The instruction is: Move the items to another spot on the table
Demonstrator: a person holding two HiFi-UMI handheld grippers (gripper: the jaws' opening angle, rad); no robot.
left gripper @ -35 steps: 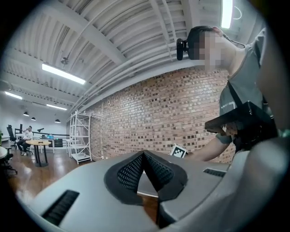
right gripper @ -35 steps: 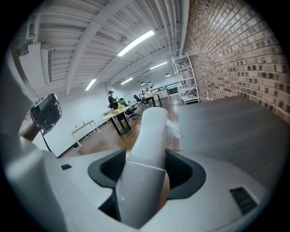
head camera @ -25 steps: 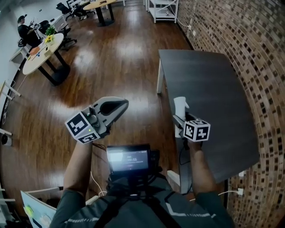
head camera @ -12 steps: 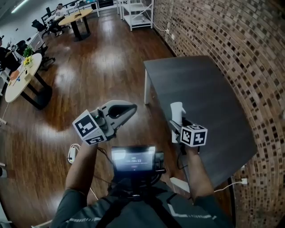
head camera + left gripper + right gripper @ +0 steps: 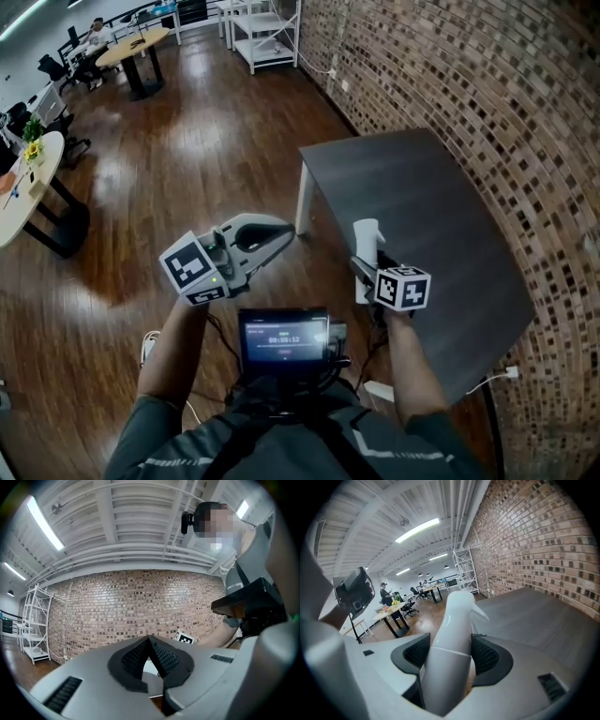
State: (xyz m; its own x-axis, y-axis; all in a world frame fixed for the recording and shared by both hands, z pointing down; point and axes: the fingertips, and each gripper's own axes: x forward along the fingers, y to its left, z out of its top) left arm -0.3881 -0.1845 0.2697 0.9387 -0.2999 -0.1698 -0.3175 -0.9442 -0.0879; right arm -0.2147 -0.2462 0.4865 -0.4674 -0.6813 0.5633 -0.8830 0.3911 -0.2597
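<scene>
White spray bottle, just one, gripped by the right hand-held gripper; left hand-held gripper closed, empty.

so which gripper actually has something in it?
The right gripper: its jaws clamp a white bottle. The left gripper has its jaws closed together on nothing.
</scene>
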